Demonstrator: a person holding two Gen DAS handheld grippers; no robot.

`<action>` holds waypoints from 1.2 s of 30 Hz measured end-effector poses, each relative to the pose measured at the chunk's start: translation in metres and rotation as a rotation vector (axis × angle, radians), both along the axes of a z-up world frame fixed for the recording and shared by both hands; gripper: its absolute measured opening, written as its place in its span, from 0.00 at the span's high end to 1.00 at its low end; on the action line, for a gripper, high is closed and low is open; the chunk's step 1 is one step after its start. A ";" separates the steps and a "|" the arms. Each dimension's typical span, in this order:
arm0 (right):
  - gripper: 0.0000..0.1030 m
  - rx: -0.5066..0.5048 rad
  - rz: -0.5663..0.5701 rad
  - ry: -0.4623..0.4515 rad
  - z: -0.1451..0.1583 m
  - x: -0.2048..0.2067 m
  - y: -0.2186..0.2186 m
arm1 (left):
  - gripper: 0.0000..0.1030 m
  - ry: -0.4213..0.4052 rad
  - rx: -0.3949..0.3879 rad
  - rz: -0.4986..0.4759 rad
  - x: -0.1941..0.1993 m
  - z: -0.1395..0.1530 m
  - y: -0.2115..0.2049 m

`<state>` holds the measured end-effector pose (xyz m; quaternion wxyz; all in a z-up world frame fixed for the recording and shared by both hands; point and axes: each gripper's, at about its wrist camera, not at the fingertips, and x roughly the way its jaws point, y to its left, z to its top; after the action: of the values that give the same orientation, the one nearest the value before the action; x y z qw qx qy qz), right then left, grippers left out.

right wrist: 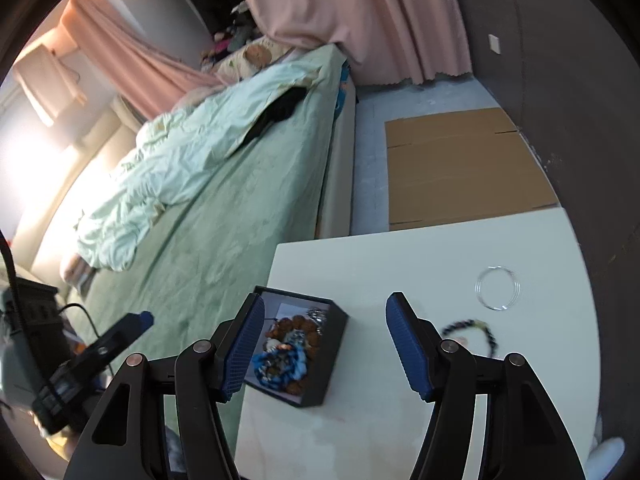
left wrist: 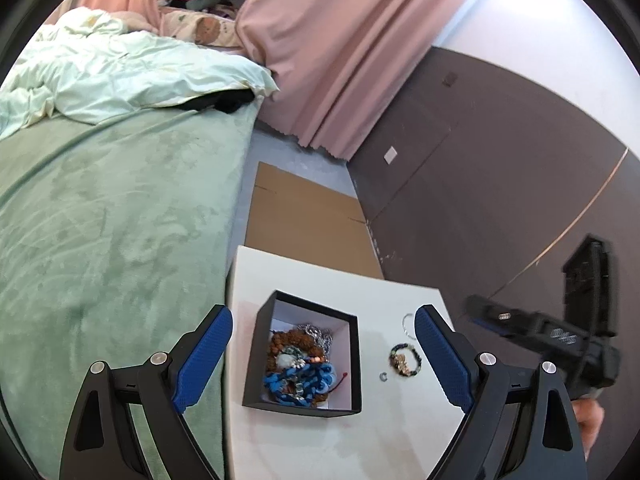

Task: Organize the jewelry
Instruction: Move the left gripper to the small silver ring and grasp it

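Left wrist view: left gripper (left wrist: 323,354) spread wide, blue pads (left wrist: 204,354) apart, nothing held, hovering over white table (left wrist: 400,440). Between the pads, black box (left wrist: 256,360) open on the table, piled with jewelry: blue cord piece (left wrist: 298,382) nearest, brown bead strand (left wrist: 286,340) above it, silvery chain (left wrist: 316,330) at the far side. Just right of the box, small metal ring (left wrist: 384,376) lying loose on the table. Right of that, dark beaded bracelet (left wrist: 405,359) flat on the table, near the right pad. Farther back, thin silver hoop (left wrist: 407,322), partly hidden behind that pad. At the right edge, right gripper (left wrist: 560,340) seen from the side, blurred.

Right wrist view: right gripper (right wrist: 325,350) also wide apart and empty, above the table (right wrist: 360,432). Box (right wrist: 332,360) behind the left pad, contents partly covered. Beaded bracelet (right wrist: 486,330) blurred, just beyond the right finger. Silver hoop (right wrist: 497,288) farther out, alone on the tabletop, well apart from the box. Left gripper (right wrist: 120,340) at the left edge, off the table, over the bedside.

Beyond the table: flattened cardboard (right wrist: 464,168) on the floor, green bed (right wrist: 224,240) alongside, pale duvet (right wrist: 180,168) crumpled on it, pink curtains (right wrist: 360,12) at the far wall.
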<state>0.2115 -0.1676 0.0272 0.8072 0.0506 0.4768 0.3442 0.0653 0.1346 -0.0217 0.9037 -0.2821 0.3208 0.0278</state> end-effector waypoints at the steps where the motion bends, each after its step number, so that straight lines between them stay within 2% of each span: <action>1: 0.38 0.023 -0.015 0.007 0.001 0.000 -0.013 | 0.10 0.003 0.010 -0.007 0.001 0.000 -0.004; 8: 0.38 0.101 -0.116 0.065 -0.005 0.005 -0.082 | 0.10 0.028 0.082 -0.067 0.016 -0.006 -0.042; 17: 0.38 0.101 -0.196 0.181 -0.039 0.007 -0.119 | 0.11 0.080 0.161 -0.182 0.039 -0.020 -0.094; 21: 0.38 0.088 -0.226 0.224 -0.055 0.007 -0.132 | 0.25 0.135 0.206 -0.240 0.052 -0.032 -0.117; 28: 0.38 0.108 -0.274 0.336 -0.084 0.017 -0.153 | 0.47 0.205 0.235 -0.319 0.072 -0.049 -0.145; 36: 0.38 0.126 -0.277 0.346 -0.088 0.028 -0.157 | 0.48 0.272 0.269 -0.398 0.095 -0.073 -0.172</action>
<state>0.2392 -0.3249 -0.0612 0.7481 0.2241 0.5744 0.2452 0.1602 -0.0374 -0.0944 0.8694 -0.0845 0.4818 -0.0705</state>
